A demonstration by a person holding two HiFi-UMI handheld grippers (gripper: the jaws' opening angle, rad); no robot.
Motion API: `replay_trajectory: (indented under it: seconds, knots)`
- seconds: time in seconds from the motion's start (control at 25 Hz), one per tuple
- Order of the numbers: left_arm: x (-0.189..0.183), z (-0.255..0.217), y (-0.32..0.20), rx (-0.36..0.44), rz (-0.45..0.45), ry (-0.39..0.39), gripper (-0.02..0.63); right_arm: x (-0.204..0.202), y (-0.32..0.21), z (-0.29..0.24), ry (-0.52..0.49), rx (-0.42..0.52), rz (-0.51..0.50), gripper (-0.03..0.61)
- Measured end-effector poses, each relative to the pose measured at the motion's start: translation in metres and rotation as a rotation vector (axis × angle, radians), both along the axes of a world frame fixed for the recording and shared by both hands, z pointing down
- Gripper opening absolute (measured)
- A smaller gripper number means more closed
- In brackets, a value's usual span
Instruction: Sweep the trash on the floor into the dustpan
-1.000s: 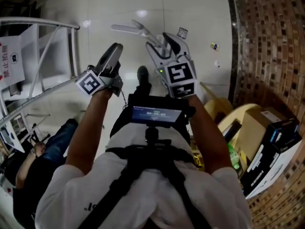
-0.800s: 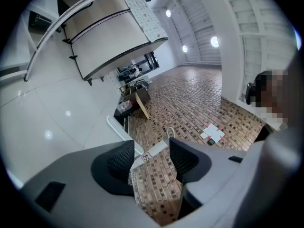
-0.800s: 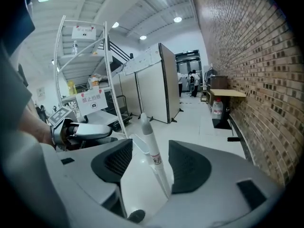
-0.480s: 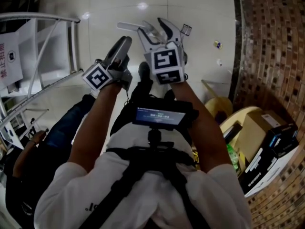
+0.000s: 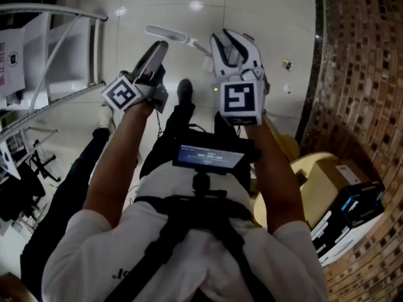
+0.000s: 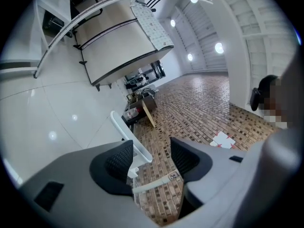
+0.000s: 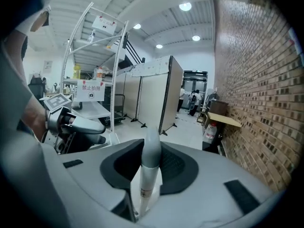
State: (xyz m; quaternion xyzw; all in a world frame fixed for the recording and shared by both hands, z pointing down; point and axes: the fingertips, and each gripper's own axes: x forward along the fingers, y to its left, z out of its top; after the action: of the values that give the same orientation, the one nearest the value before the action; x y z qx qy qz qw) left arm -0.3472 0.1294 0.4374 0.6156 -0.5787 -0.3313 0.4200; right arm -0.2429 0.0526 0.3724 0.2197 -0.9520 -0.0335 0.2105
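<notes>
Handle point(image 7: 151, 159) between fingers point(image 7: 179, 169), right gripper view only

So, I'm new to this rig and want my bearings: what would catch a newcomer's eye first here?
First, the right gripper, mid-frame in the head view: its jaws have just been closing and clamp a white tool handle. Left of it, the left gripper stands open, gripping nothing. Small trash scraps lie on the pale floor beside the brick wall.
</notes>
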Motion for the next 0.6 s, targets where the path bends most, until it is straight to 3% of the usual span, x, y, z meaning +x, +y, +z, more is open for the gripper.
replay_trajectory:
  seconds: [0.28, 0.6]
  knots:
    - [0.014, 0.000, -0.013, -0.002, -0.089, 0.021, 0.267, 0.110, -0.045, -0.006, -0.030, -0.022, 0.028, 0.075]
    - [0.006, 0.011, -0.035, -0.002, -0.106, 0.042, 0.296, 0.190, -0.094, 0.006, 0.047, -0.076, 0.186, 0.104]
